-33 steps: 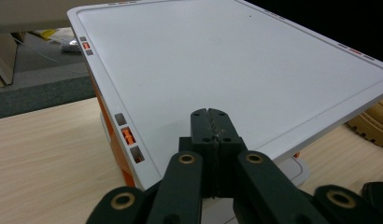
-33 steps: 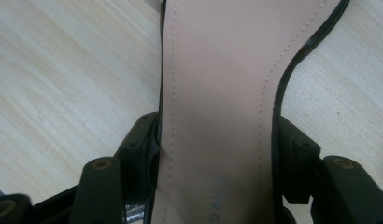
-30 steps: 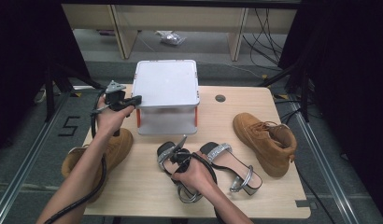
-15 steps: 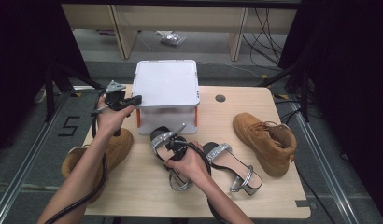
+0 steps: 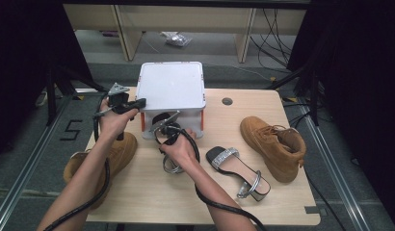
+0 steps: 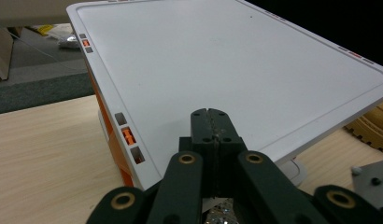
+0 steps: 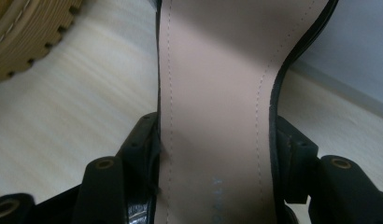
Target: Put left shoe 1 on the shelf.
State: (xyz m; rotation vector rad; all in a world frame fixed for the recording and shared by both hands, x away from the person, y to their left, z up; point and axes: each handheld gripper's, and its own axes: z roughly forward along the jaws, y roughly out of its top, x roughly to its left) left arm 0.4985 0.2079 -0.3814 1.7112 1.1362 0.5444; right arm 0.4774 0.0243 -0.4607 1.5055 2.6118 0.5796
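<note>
A white box (image 5: pixel 171 86) with orange legs stands at the table's far middle. My left gripper (image 5: pixel 133 103) is at its left front corner, jaws shut with nothing between them, tips over the white lid (image 6: pixel 236 65) in the left gripper view (image 6: pixel 210 116). My right gripper (image 5: pixel 167 131) is shut on a black sandal (image 5: pixel 171 163) and holds it at the box's open front. The right gripper view (image 7: pixel 217 144) shows the pads pressing both sides of the sandal's beige insole (image 7: pixel 217 70). A matching sandal (image 5: pixel 236 168) with a glitter strap lies to the right.
One tan boot (image 5: pixel 275 144) lies on the table's right side. Another tan boot (image 5: pixel 116 151) sits at the left edge under my left forearm; its ridged sole (image 7: pixel 26 32) is close to the held sandal. A small round hole (image 5: pixel 227 101) is behind.
My right gripper has carried the sandal away from its mate, up and left to the front of the white box. The left gripper has stayed at the lid's corner.
</note>
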